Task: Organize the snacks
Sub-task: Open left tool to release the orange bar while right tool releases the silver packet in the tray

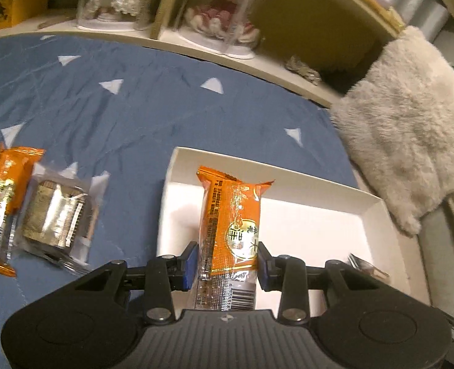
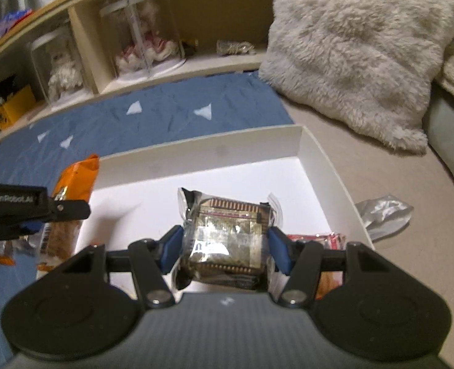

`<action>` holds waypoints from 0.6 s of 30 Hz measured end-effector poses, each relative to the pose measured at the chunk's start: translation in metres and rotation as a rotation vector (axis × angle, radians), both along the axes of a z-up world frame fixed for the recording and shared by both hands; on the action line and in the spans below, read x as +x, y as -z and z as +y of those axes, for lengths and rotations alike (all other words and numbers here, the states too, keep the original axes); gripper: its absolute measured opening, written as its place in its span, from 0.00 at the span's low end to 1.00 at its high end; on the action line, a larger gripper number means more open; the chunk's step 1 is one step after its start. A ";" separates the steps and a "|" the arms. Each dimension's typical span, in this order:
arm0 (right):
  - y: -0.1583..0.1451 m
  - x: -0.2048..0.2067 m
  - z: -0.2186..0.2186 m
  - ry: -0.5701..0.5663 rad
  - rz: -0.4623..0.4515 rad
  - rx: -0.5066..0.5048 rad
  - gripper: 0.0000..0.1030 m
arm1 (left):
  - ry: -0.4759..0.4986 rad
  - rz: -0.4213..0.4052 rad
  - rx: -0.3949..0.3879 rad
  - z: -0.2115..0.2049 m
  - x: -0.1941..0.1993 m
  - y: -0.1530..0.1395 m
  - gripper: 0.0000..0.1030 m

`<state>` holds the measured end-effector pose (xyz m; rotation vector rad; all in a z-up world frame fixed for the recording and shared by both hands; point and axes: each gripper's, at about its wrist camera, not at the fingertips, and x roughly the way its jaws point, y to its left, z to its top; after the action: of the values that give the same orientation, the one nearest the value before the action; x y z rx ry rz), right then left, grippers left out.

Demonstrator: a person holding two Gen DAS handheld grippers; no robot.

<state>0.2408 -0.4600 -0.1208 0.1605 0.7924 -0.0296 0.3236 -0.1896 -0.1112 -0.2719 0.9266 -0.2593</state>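
Note:
My left gripper (image 1: 227, 264) is shut on an orange snack bar (image 1: 231, 227) and holds it over the left part of the white box (image 1: 319, 190). My right gripper (image 2: 225, 249) is shut on a square dark snack pack in clear wrap (image 2: 227, 240), held over the middle of the white box (image 2: 214, 150). The left gripper with its orange bar (image 2: 70, 203) shows at the left of the right wrist view. On the blue sheet lie another orange bar (image 1: 2, 206) and another dark square pack (image 1: 61, 218). A red-wrapped snack (image 2: 319, 240) lies in the box under my right finger.
A fluffy cream pillow (image 1: 411, 141) lies right of the box. A low shelf (image 1: 257, 67) with doll figures in clear cases (image 1: 224, 18) runs behind the bed. A crumpled silver wrapper (image 2: 384, 215) lies outside the box's right wall.

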 end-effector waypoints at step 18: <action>-0.010 -0.010 -0.003 0.011 0.018 -0.038 0.89 | 0.094 -0.015 0.090 -0.002 -0.010 -0.013 0.67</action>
<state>0.2310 -0.4629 -0.1106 0.1290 0.8083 -0.0563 0.3135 -0.1920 -0.0978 -0.1436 0.9350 -0.3053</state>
